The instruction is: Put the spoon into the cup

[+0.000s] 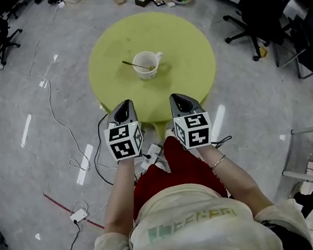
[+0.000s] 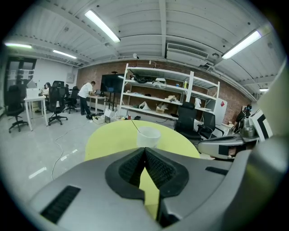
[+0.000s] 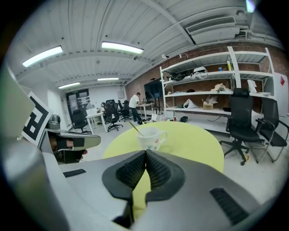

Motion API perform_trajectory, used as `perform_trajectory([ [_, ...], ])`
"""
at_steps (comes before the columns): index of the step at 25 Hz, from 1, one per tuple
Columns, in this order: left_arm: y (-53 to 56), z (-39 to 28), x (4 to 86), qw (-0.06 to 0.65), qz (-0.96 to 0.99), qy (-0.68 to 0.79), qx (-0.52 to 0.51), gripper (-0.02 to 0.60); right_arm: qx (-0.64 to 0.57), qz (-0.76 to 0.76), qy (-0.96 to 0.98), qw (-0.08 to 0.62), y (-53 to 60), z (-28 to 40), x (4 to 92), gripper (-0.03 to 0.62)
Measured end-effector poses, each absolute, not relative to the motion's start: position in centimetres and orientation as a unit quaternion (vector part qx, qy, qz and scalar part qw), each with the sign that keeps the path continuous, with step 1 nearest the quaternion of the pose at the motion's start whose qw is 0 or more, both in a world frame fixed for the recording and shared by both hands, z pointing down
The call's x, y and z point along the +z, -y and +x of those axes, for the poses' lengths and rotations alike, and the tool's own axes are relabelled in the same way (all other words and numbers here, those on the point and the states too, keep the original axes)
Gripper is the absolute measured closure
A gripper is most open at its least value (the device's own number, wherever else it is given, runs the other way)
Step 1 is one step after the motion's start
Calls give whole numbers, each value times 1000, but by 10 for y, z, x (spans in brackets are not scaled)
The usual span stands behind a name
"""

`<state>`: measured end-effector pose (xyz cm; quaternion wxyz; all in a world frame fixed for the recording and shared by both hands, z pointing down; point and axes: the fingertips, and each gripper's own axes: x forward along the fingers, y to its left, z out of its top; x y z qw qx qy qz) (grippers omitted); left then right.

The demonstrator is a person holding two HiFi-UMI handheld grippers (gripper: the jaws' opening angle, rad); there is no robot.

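Grey polished floor (image 1: 40, 141) fills most of the head view, with white cables (image 1: 66, 136) trailing across it – neither gripper view shows those. Round yellow-green table (image 1: 188, 80) stands straight ahead of the person.

Gripper views add what the head view lacks: a brick back wall, white shelving (image 2: 158, 97) with clutter on it, black office chairs (image 3: 241, 124), and a person (image 2: 85, 97) standing at a desk far back.

Left gripper (image 1: 123, 104) and right gripper (image 1: 178, 96) are side by side at the near table edge, well short of the cup. Both sets of jaws have their ribbed pads meeting at the tips, with nothing between them. Each gripper view also catches the other gripper at its inner edge.

White cup (image 1: 147, 64) sits near the table centre. Its handle and coloured dots read clearly in the right gripper view (image 3: 151, 137); in the left gripper view (image 2: 148, 136) it's a plain white cylinder.

Spoon (image 1: 132, 64) is in the cup – bowl end inside, handle leaning out over the rim toward the left.
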<state>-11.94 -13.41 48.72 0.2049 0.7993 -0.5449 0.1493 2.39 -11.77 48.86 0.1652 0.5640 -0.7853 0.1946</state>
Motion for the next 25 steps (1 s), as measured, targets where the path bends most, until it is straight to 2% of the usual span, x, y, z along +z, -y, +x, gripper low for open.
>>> perform_trajectory([
  [25, 6, -157, 447, 178, 825, 523, 119, 558, 170, 588, 780, 134, -15, -8, 459, 559],
])
